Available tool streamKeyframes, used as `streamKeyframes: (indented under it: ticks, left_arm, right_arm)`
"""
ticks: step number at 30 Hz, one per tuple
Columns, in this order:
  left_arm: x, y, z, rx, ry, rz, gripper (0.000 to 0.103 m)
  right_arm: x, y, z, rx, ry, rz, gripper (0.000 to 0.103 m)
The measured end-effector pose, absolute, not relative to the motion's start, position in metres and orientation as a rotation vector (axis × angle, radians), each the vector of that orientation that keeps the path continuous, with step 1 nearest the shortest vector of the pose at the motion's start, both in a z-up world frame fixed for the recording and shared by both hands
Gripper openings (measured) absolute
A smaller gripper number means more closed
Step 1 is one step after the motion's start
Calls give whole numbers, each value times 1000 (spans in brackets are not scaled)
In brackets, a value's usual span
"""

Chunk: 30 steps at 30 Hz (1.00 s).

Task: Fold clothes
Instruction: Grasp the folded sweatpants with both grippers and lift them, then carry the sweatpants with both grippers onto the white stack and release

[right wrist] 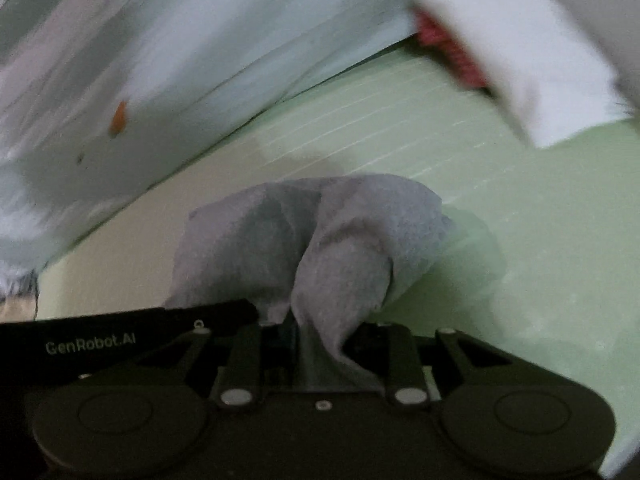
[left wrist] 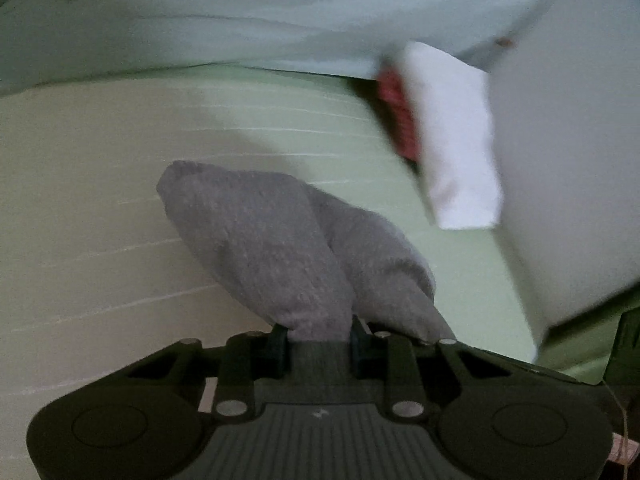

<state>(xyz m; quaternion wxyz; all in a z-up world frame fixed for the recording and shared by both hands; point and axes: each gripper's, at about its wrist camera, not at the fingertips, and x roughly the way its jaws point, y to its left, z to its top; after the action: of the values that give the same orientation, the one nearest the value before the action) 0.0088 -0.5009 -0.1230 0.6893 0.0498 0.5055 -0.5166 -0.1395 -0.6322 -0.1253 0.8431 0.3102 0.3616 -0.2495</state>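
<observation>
The grey cloth point(left wrist: 264, 248) is pinched at two spots and hangs forward off both tools, bunched and lifted above the pale green bed sheet point(left wrist: 100, 200). The left hand-held gripper point(left wrist: 320, 334) has its jaws clamped on one gathered edge; the right hand-held gripper point(right wrist: 320, 336) is clamped on another, with the fabric point(right wrist: 320, 240) draped ahead of it. Neither hand is nearer: each already holds its part, so I'd judge the next move turns on drawing the two held edges apart to find the cloth's long side. Further off lies a folded white item point(left wrist: 456, 136) over something red point(left wrist: 396, 112), well apart and not in the way.
</observation>
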Motion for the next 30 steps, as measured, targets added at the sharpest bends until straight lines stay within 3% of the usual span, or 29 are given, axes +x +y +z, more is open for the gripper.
streamKeyframes:
  ticks: [11,22,24,25,27,28,30]
  left_arm:
    - [-56,-639,-84,147,997,-1323,29]
    - [-35,-798,-1,-11,765,-1420,30]
    - [-25,-823,8,-20,715,-1392,40]
    - [-19,-835,8,-16,699,-1358,44]
    - [-11,-853,-3,8,707,-1232,74]
    - [-5,-860,-13,42,718,-1192,79]
    - [5,-867,-33,105,741,-1147,79]
  right_arm:
    - [-209,-750,-90,669,597,-682,24]
    - [-184,-900,12,362,448,-720,24]
    - [-164,-923,25,273,426,-741,25]
    - [-154,-935,25,259,417,-771,30]
    - [-138,-959,16,272,407,-831,52]
    - [-131,-974,4,313,424,-861,72]
    - [-121,-1001,-19,398,456,-918,76]
